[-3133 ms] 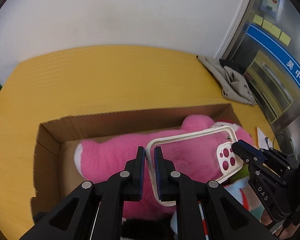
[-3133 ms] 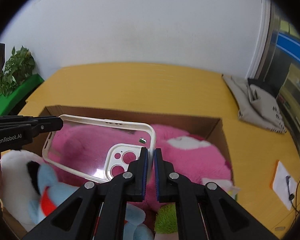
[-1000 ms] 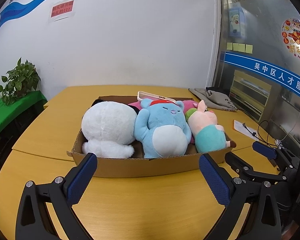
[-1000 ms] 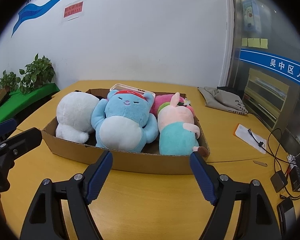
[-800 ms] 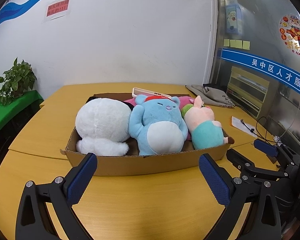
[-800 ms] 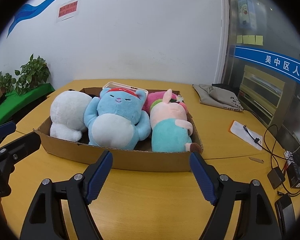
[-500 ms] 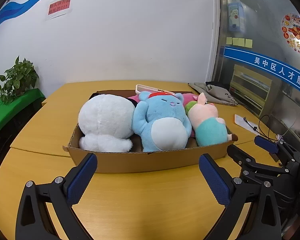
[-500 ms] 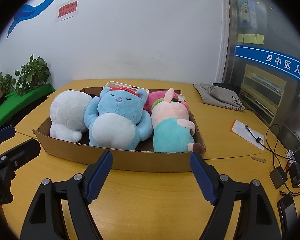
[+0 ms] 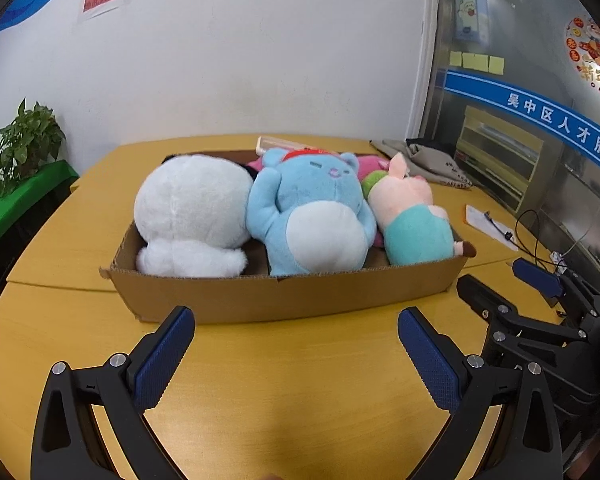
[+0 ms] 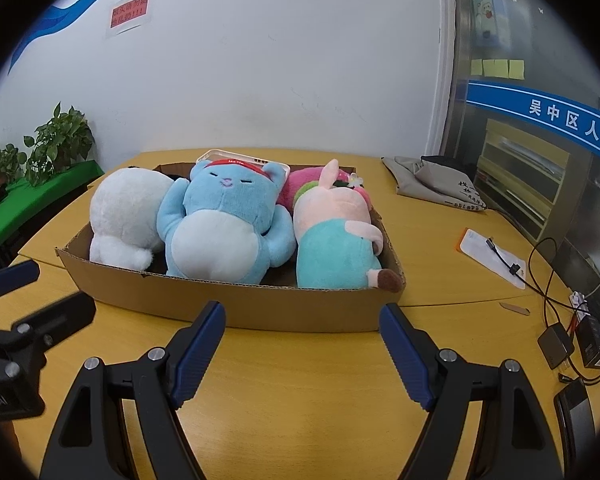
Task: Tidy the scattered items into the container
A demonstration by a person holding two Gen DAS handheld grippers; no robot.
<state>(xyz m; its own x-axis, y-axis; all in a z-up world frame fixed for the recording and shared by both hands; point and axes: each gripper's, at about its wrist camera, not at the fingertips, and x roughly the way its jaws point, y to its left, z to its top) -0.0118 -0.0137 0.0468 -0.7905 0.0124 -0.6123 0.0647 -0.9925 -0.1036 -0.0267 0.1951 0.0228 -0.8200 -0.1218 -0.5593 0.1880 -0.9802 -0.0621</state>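
1. Blue ribbed pads, black frames: my left gripper [image 9: 296,344] and right gripper [image 10: 302,340] both spread wide, holding nothing, hovering over bare desk [image 10: 300,400] at its near edge.
2. Cardboard box [image 10: 236,304], shallow corrugated tray, sits mid-desk, just beyond my fingertips.
3. Inside, packed side by side: white plush [image 10: 124,212] left, blue plush [image 10: 224,224] centre, pink-and-teal pig plush [image 10: 332,232] right. Soft, rounded, bulging above the rim.
4. Pink plush [image 10: 304,184] behind them; rigid white phone case [image 10: 220,157] rests on top at the box's far edge.
5. Judgement: tidy looks done. Hold clear, don't nudge the box.
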